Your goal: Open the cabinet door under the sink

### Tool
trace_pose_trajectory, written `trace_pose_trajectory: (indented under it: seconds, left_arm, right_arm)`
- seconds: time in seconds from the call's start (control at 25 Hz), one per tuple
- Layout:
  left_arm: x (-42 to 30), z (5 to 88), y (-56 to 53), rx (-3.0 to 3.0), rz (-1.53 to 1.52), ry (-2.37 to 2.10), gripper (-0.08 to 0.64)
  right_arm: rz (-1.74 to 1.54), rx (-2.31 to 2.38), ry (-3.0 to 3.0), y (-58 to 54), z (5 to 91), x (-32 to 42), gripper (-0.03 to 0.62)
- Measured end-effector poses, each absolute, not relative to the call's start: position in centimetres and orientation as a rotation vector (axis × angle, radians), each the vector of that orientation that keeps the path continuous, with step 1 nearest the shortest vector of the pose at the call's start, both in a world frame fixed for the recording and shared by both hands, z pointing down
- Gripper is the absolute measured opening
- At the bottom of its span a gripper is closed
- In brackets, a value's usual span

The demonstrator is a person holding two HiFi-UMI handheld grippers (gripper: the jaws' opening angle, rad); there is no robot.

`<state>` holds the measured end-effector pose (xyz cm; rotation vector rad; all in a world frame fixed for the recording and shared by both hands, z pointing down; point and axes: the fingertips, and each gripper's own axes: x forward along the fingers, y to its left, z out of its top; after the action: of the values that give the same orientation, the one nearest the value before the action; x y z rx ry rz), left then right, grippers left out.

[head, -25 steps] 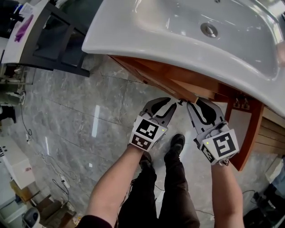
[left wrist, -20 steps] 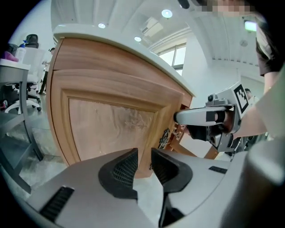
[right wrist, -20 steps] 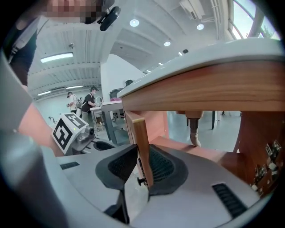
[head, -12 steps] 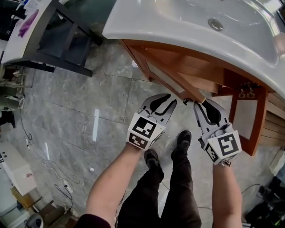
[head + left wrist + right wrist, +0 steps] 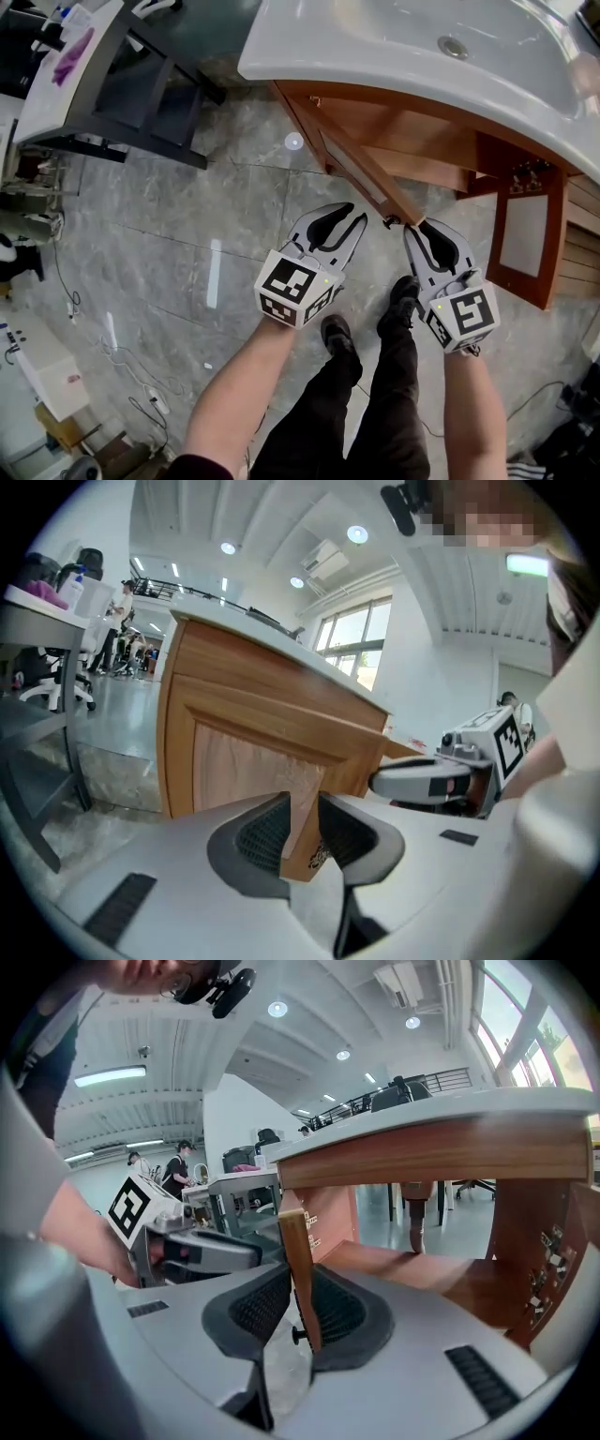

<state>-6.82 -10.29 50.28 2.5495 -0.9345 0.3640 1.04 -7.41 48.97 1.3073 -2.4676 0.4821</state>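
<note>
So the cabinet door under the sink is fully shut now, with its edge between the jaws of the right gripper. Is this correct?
No. The cabinet door is not shut: it stands swung well open, as the head view shows. Its edge is indeed between the jaws of the right gripper, which have just been closing.

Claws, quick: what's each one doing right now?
Left claw: closed on the free edge of the cabinet door.
Right claw: jaws have just been closing, clamped on the same door edge beside its knob.
</note>
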Motion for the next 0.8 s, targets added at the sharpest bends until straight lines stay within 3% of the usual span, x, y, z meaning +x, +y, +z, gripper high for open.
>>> trace_pose_trajectory:
  seconds: [0.12, 0.32, 0.8]
  left_arm:
    - [-7.7, 48.1, -10.2, 2.561, 0.309, -0.954, 0.116]
    - [-7.9, 45.4, -10.4, 2.546, 0.222, -0.917, 0.201]
    - [-11.1, 43.4, -10.4, 2.520, 0.179, -1.011, 0.201]
  right_arm:
    - [0.485, 1.287, -2.469, -6.5, 49.1, 0.2, 0.083]
    - [0.512, 1.266, -2.479, -5.5, 49.2, -1.1, 0.083]
    - [0.539, 1.151, -2.511, -3.7, 49.1, -4.0, 0.077]
